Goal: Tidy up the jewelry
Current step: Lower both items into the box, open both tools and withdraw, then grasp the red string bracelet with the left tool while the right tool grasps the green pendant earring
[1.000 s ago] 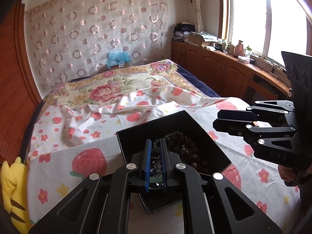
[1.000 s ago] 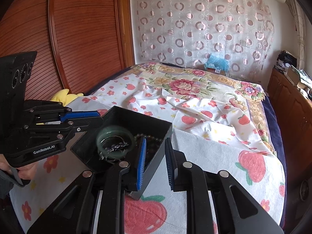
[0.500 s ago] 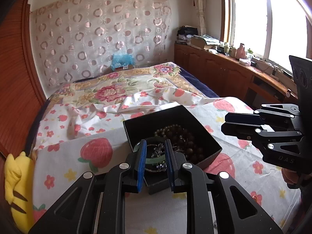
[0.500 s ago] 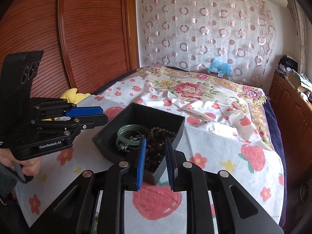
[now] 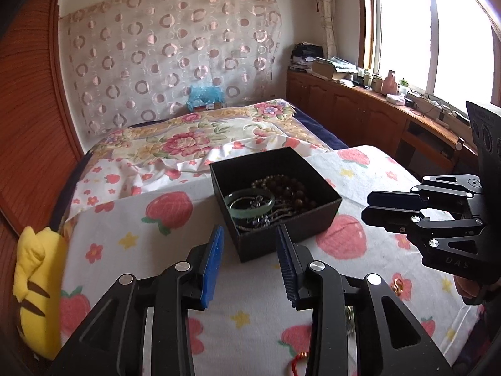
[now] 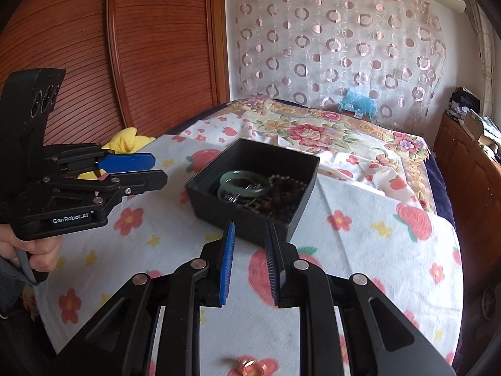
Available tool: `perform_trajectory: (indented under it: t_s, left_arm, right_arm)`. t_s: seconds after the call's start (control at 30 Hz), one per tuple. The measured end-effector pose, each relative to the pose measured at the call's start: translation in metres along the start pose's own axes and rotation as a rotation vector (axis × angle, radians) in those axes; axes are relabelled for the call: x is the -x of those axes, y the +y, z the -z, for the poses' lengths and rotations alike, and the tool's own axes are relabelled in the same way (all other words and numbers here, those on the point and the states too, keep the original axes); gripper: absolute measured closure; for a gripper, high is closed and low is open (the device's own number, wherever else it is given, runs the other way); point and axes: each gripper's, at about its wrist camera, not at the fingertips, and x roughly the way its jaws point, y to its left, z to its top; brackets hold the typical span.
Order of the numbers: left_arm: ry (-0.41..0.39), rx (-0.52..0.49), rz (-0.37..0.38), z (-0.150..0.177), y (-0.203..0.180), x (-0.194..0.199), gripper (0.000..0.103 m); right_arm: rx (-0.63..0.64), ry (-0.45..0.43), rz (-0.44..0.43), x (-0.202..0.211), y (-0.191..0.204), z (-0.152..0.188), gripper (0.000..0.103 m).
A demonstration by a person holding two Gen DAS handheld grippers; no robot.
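Observation:
A black open box (image 5: 316, 216) sits on the strawberry-print sheet, holding a pale green bangle (image 5: 249, 202), brown beads (image 5: 283, 188) and silver chains. My left gripper (image 5: 249, 232) hovers just short of the box's near corner; its jaws are opening and nothing is between them. In the right wrist view the box (image 6: 250, 222) lies just beyond my right gripper (image 6: 250, 228), which stands open by a narrow gap with nothing in it. A small gold ring (image 5: 397, 285) and a red string piece (image 5: 297, 360) lie on the sheet near me. Each gripper also shows in the other's view: right gripper (image 5: 368, 206), left gripper (image 6: 158, 170).
A yellow plush toy (image 5: 34, 282) lies at the bed's left edge by the wooden wardrobe (image 6: 125, 47). Low wooden cabinets (image 5: 360, 116) run under the window on the right. A floral quilt (image 5: 188, 141) covers the far bed. A hand (image 6: 40, 250) holds the left gripper's handle.
Both grippers drew back from the box toward the near side of the bed. The left jaws, nearly shut inside the box before, have spread apart. The right gap is unchanged.

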Motion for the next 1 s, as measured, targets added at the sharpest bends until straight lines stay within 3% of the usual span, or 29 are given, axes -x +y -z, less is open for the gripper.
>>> perform_trajectory:
  t_s: [0.07,0.13,0.17,0.27,0.5,0.63,1.0]
  left_arm:
    - [0.001,0.004,-0.006,0.007,-0.001,0.006,0.070]
    - [0.003,0.010,-0.011,0.016,-0.001,0.012,0.064]
    - [0.003,0.012,-0.014,0.020,-0.001,0.014,0.056]
    - [0.007,0.021,-0.019,0.031,0.000,0.022,0.053]
    - [0.010,0.042,-0.023,0.055,0.006,0.039,0.036]
    - [0.014,0.058,-0.027,0.067,0.010,0.046,0.034]
    - [0.089,0.061,0.001,0.095,0.003,0.035,0.033]
  right_arm:
    - [-0.003,0.000,-0.005,0.005,0.005,0.006,0.081]
    - [-0.001,0.004,-0.010,0.009,0.011,0.014,0.081]
    - [0.000,0.006,-0.011,0.010,0.014,0.016,0.081]
    - [0.002,0.017,-0.015,0.013,0.023,0.027,0.081]
    - [0.003,0.042,-0.014,0.016,0.037,0.047,0.081]
    - [0.003,0.073,-0.021,0.012,0.040,0.055,0.074]
    - [0.017,0.207,-0.034,-0.022,0.045,0.076,0.075]
